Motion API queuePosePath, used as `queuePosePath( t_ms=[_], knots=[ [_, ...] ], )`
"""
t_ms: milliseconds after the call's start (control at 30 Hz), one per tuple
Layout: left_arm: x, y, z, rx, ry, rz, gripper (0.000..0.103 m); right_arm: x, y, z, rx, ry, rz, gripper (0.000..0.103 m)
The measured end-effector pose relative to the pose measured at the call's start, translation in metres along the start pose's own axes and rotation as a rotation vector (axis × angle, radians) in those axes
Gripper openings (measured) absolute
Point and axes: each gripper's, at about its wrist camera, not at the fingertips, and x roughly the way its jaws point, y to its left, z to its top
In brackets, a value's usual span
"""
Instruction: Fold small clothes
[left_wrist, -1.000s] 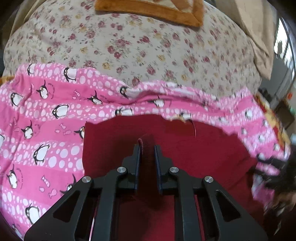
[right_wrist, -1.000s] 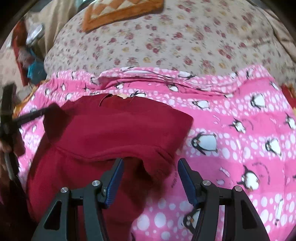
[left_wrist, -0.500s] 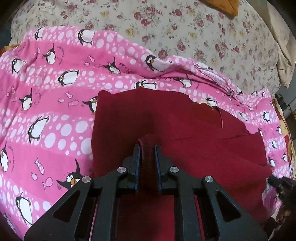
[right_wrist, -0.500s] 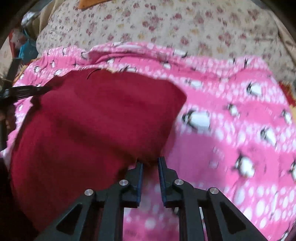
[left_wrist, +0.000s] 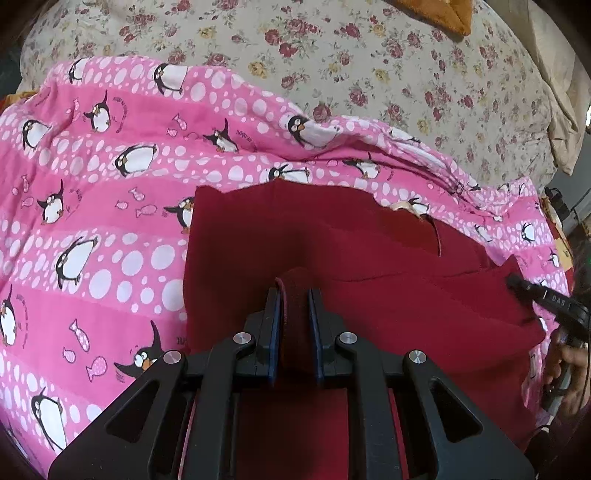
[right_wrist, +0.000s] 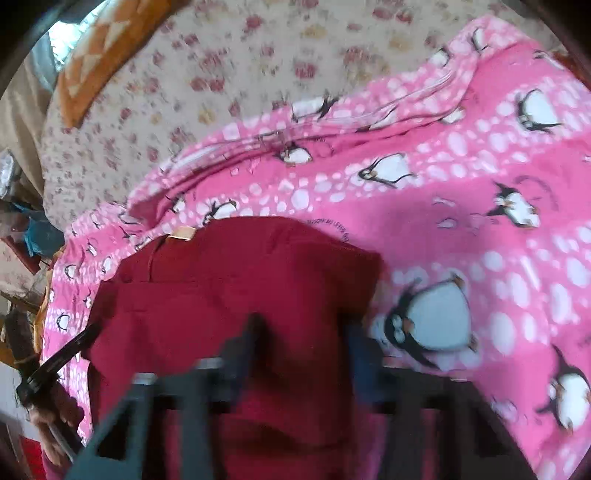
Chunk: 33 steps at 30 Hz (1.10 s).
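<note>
A dark red garment (left_wrist: 332, 236) lies partly folded on a pink penguin-print blanket (left_wrist: 92, 229). My left gripper (left_wrist: 294, 295) is shut on a raised fold of the red cloth near its front edge. In the right wrist view, which is blurred by motion, the same garment (right_wrist: 240, 280) fills the lower left. My right gripper (right_wrist: 306, 336) hovers over its right part with the jaws standing apart and red cloth between them. The right gripper's tip also shows in the left wrist view (left_wrist: 532, 295) at the garment's right edge.
The pink blanket (right_wrist: 480, 184) lies on a floral bedspread (left_wrist: 369, 66). An orange cushion (left_wrist: 436, 11) sits at the far edge of the bed. Clutter (right_wrist: 26, 236) lies beyond the bed's left side in the right wrist view.
My right gripper was open, closed at the garment's right edge, and now stands open again while moving fast. My left gripper kept its pinch and the red cloth moved forward on the blanket.
</note>
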Motion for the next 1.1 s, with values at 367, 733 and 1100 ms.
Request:
queuePosePath(
  t_ms=[367, 733, 1100],
  knots=[
    [-0.015, 0.024, 0.006, -0.071, -0.049, 0.052, 0.015, -0.02, -0.008, -0.008, -0.027, -0.097, -0.23, 0.015],
    [-0.01, 0.002, -0.008, 0.016, -0.016, 0.033, 0.016, -0.038, 0.03, -0.072, -0.232, 0.008, -0.205, 0.023],
    [0.005, -0.003, -0.015, 0.048, -0.006, 0.113, 0.02, -0.065, 0.025, -0.084, -0.174, -0.042, -0.198, 0.035]
  ],
)
